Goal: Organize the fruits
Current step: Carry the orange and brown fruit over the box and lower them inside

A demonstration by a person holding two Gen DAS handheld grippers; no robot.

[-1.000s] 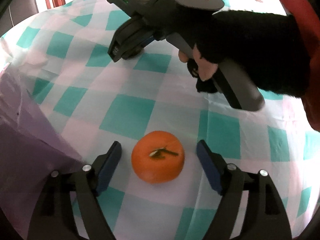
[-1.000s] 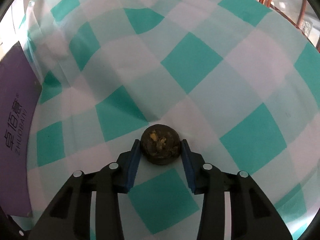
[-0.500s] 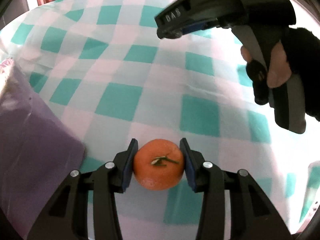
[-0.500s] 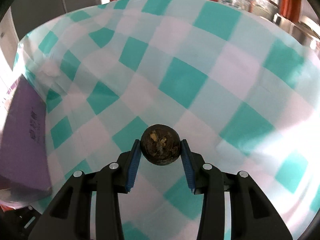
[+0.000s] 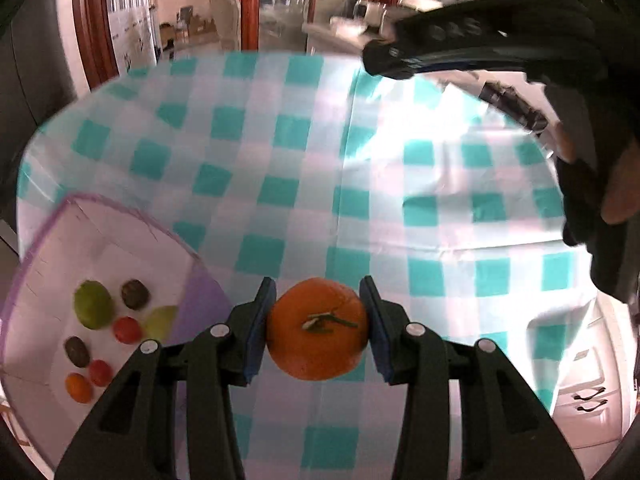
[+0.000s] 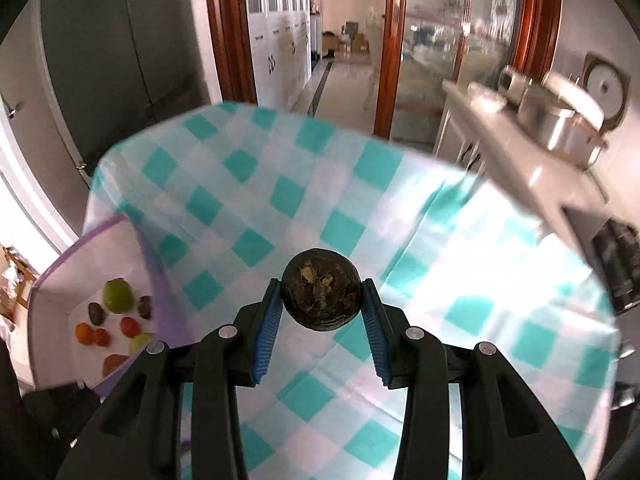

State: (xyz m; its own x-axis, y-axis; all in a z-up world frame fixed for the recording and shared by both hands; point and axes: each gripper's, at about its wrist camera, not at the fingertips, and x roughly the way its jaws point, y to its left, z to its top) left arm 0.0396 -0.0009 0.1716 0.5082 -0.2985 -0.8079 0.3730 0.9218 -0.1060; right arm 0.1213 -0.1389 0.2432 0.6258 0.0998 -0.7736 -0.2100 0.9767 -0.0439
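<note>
Orange in left jaws, dark fruit in right, above checked tablecloth

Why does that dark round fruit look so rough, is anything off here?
The dark brown round fruit clamped in the right tongs shows a ragged, yellowish-flecked face, possibly damaged. The orange mandarin in the left tongs looks sound.

Both grippers angle downward, the left gripper with its fingers clamped on an orange fruit, the right gripper clamped on a dark round fruit.
</note>
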